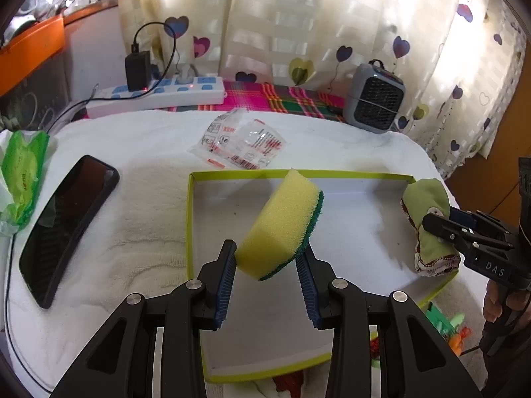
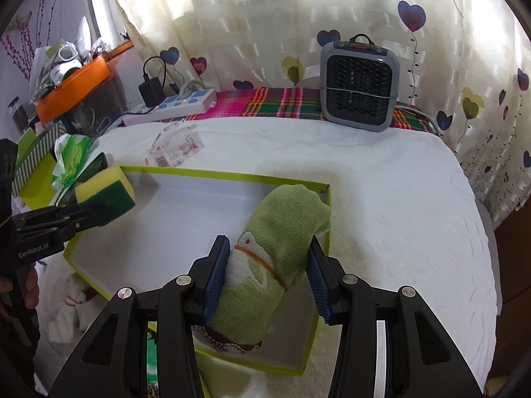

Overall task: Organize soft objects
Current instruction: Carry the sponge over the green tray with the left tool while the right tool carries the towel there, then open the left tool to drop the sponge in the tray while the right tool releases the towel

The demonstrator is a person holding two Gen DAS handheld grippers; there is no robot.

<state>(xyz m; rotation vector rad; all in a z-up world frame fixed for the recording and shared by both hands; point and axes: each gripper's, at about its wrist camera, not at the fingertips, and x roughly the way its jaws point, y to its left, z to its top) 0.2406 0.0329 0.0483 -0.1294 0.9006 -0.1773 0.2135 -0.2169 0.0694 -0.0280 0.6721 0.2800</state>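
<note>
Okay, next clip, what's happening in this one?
A person holds a gripper in each hand over a shallow green-edged box on a white towel. The left gripper is clamped on a yellow-and-green sponge, held tilted above the box. The right gripper is clamped on a rolled green cloth at the box's right end. Nothing lies in the box yet.

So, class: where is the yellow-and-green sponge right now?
The sponge is pinched in the left gripper, held above the box; in the right wrist view it sits far left.
</note>
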